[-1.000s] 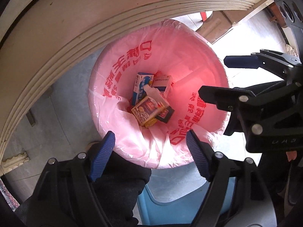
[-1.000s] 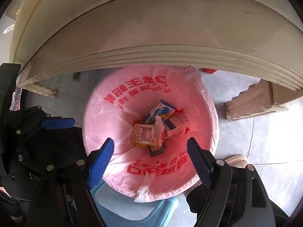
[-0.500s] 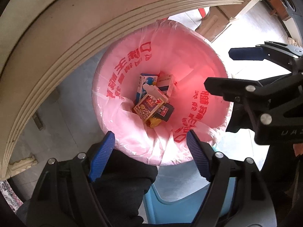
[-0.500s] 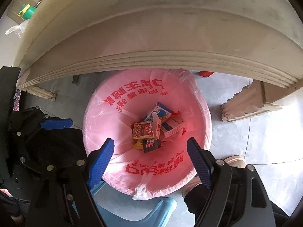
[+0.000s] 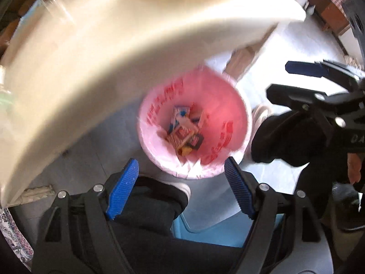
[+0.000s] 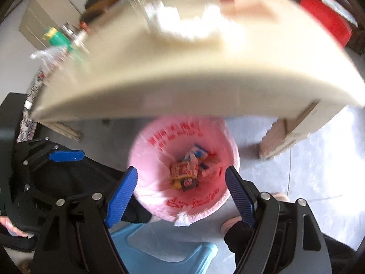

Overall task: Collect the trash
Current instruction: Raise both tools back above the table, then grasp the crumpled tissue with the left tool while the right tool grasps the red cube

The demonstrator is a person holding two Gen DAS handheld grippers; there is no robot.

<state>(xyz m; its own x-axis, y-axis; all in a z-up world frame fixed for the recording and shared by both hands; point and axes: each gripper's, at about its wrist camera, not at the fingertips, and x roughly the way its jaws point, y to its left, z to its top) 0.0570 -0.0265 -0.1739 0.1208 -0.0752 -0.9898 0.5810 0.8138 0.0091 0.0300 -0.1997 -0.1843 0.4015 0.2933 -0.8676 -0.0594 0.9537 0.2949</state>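
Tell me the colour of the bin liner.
Pink bin liner with red print, clearest in the right wrist view.

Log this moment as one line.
left tool: open, empty | right tool: open, empty | bin: pink liner, cartons inside | table: above bin

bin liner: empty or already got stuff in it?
Not empty. The pink bin liner holds a small pile of cartons and wrappers at its bottom, well below the rim; most of the bag is unfilled.

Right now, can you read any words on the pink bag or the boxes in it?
Pink bag: red printed characters around the inside, too blurred to read.
Boxes in the bag: colourful printing, too small and blurred to read.
Right hand-held gripper: pale raised letters on its black body, cut off and unreadable.
Nothing reads clearly.
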